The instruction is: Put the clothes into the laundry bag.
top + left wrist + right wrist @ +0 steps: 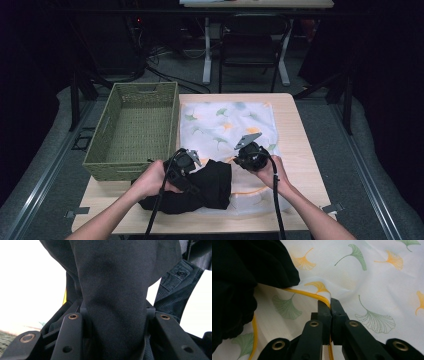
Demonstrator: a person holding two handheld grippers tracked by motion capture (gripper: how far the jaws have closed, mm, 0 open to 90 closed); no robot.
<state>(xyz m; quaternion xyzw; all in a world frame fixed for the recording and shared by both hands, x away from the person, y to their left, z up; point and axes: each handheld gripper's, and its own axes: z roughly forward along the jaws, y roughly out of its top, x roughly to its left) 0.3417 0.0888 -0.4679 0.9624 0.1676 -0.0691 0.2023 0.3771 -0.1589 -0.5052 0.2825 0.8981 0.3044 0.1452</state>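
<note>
A black garment [207, 186] is seen bunched on the white leaf-printed cloth [227, 125] at the table's [300, 150] near edge, toward 7 o'clock of the cloth. A thick fold of it is pinched between the jaws of the left gripper [113, 315]. The right gripper [330, 308], at 3 o'clock of the garment, is pressed together on the cloth's yellow piped edge [312, 293]. A green woven basket [135, 127] is placed at 9 o'clock of the cloth.

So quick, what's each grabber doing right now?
Left gripper: shut on the black garment, a thick fold bunched between its jaws.
Right gripper: shut on the yellow-edged hem of the leaf-print cloth.
</note>
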